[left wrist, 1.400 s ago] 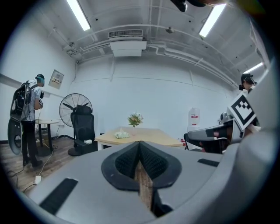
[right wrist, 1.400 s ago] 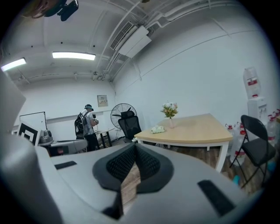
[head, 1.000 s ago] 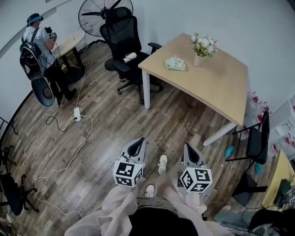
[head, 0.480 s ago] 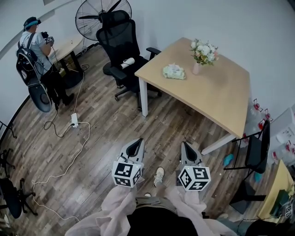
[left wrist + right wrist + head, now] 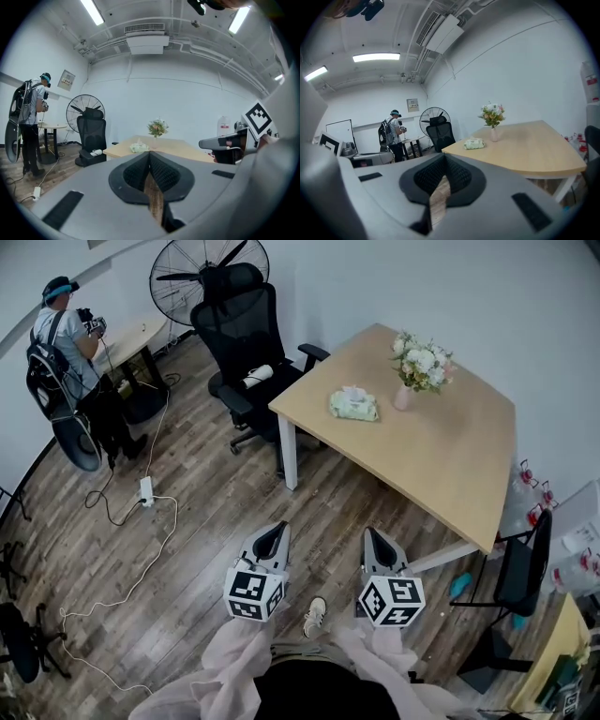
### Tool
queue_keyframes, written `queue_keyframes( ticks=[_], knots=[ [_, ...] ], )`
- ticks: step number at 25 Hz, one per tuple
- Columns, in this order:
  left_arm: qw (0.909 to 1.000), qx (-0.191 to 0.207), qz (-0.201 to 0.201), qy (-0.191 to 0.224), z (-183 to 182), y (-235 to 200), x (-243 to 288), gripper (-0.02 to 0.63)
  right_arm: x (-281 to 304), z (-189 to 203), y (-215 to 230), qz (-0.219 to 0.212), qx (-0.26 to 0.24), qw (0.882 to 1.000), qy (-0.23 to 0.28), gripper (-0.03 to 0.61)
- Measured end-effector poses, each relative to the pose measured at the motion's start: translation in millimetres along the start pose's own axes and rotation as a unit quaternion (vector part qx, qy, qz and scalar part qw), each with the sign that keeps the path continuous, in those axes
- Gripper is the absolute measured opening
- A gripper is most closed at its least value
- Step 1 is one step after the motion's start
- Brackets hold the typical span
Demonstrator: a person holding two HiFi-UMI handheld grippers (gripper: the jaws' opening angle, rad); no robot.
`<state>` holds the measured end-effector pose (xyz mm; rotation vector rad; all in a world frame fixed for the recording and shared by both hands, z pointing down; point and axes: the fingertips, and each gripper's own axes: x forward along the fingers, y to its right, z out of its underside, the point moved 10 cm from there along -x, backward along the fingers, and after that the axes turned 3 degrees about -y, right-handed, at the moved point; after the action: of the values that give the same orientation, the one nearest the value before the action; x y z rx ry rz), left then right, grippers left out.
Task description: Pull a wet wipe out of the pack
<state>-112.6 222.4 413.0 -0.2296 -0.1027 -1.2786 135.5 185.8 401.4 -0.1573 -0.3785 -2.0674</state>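
One wet wipe pack (image 5: 354, 406) lies flat on the table (image 5: 450, 465) near its corner, beside one flower vase (image 5: 405, 396). Its long axis runs across the head view, with a tuft sticking up. The left gripper (image 5: 273, 540) and right gripper (image 5: 380, 543) are well apart from it, both pinched together and empty.

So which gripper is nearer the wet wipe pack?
Right, narrowly. The right gripper faces the wet wipe pack almost head-on, well short of it; the left gripper is offset further left.

A flower vase (image 5: 405, 395) tops a wooden table (image 5: 450, 451) beside a black office chair (image 5: 239, 338) and floor fan (image 5: 192, 273); a backpack-wearing person (image 5: 64, 343) stands apart.
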Motion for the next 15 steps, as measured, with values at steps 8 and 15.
queue_keyframes(
  ticks=[8,15],
  knots=[
    [0.9999,0.000,-0.011,-0.004,-11,-11,55,0.011,48,-19,32,-0.015,-0.003,1.000,-0.007,0.011],
    [0.9998,-0.001,-0.018,0.002,-18,-12,102,0.011,82,-32,66,-0.019,-0.009,1.000,-0.007,0.010]
  ],
)
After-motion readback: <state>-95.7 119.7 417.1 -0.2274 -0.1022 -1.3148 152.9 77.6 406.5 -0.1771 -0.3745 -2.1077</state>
